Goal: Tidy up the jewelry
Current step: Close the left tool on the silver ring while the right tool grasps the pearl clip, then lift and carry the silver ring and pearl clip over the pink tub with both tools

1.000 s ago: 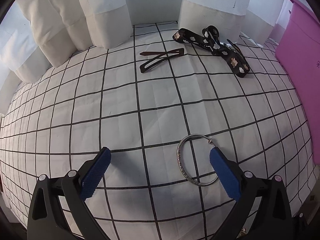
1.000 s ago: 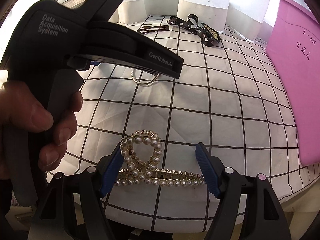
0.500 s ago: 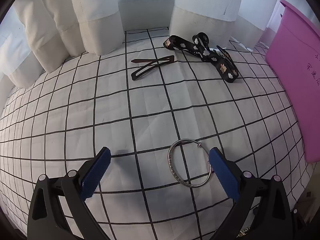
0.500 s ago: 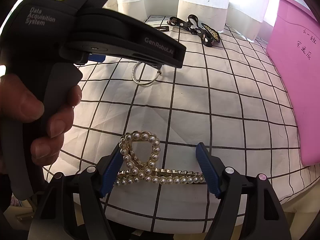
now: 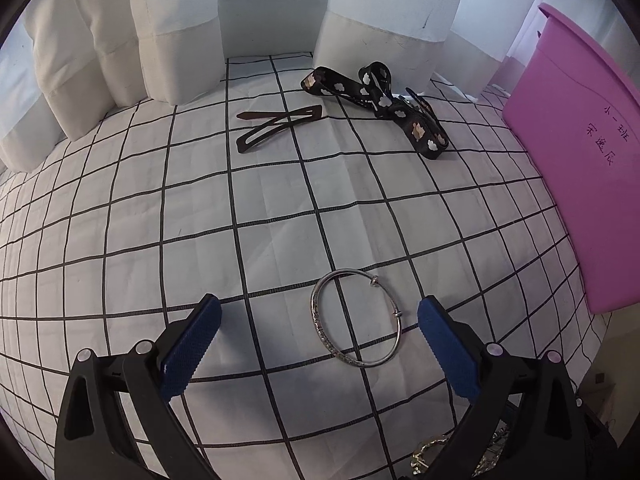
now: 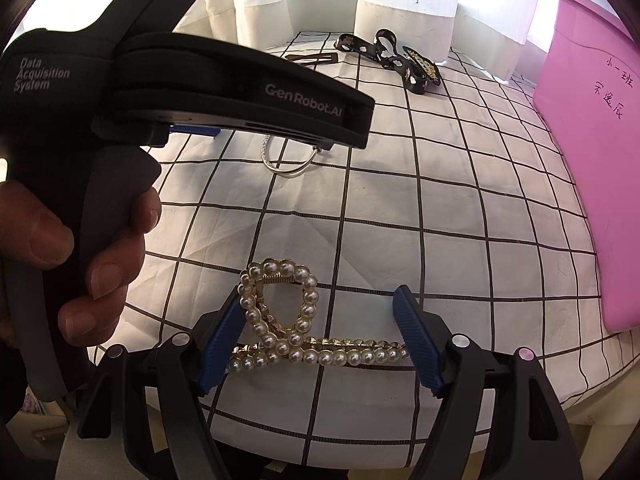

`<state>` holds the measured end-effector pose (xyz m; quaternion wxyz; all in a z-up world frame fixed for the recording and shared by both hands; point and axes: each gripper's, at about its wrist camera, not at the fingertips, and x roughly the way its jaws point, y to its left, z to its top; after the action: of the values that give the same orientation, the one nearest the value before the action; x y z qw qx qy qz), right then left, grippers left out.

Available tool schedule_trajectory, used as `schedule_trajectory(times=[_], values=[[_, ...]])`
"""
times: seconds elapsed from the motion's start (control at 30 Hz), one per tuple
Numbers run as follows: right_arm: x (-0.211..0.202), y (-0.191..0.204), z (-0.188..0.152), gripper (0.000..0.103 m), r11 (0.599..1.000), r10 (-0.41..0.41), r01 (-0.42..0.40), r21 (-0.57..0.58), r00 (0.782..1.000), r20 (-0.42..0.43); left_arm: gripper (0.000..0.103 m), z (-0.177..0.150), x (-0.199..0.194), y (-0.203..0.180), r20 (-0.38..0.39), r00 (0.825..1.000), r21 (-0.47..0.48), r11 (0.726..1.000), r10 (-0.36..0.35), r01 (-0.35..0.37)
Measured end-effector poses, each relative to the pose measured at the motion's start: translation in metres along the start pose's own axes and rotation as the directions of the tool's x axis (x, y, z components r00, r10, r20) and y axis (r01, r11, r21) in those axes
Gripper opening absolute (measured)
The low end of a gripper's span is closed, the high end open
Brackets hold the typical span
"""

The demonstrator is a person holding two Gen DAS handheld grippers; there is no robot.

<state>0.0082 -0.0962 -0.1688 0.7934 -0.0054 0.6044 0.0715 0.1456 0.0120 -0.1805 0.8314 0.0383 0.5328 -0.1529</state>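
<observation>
Item one: silver bangle, lower centre of frame, flat on the checked desk between my wide-open left gripper, framed for pickup. Item two: pearl hair claw, lower centre, bracketed by my right gripper, spread wide; whether the pads press it, I cannot tell.

I see bangle: shiny metal. Claw clip: glossy pearls, gold metal. Tablecloth: matt creased cloth. Pads: ribbed blue rubber. Bin: smooth pink plastic.

I see a white cloth gridded black, pink box, silver bangle, pearl-and-gold clip, blue pads
</observation>
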Motion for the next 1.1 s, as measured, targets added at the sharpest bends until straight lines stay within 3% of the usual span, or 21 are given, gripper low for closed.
schedule_trajectory(times=[0.1, 0.37, 0.43, 0.6, 0.63, 0.7, 1.1], values=[[0.0, 0.0, 0.0, 0.071, 1.0, 0.002, -0.002, 0.0, 1.0, -0.002, 0.098, -0.003, 0.006, -0.012, 0.003, 0.998, 0.074, 0.995, 0.07, -0.07], [0.002, 0.002, -0.001, 0.071, 1.0, -0.006, 0.006, -0.015, 1.0, -0.003, 0.095, -0.004, 0.006, -0.011, 0.014, 0.998, 0.078, 0.995, 0.066, -0.067], [0.003, 0.005, -0.001, 0.071, 0.999, -0.018, 0.017, -0.041, 1.0, -0.01, 0.09, -0.003, 0.005, -0.011, 0.017, 0.998, 0.08, 0.995, 0.058, -0.059], [0.002, 0.002, -0.002, 0.068, 0.999, -0.014, 0.014, -0.046, 1.0, -0.007, 0.053, -0.007, -0.004, -0.013, 0.038, 0.998, 0.112, 0.992, 0.052, -0.056], [0.001, 0.002, -0.002, 0.058, 0.999, -0.016, 0.016, -0.046, 1.0, 0.001, 0.046, -0.006, -0.006, -0.012, 0.043, 0.998, 0.112, 0.992, 0.053, -0.057], [-0.002, 0.0, -0.001, 0.031, 0.999, -0.02, 0.021, -0.04, 1.0, 0.011, 0.046, -0.006, -0.006, -0.009, 0.033, 0.999, 0.108, 0.993, 0.044, -0.047], [-0.008, -0.02, -0.005, 0.031, 0.997, 0.057, -0.059, 0.05, 0.997, 0.052, 0.046, -0.005, -0.013, -0.012, 0.051, 0.995, 0.09, 0.992, 0.084, -0.089]])
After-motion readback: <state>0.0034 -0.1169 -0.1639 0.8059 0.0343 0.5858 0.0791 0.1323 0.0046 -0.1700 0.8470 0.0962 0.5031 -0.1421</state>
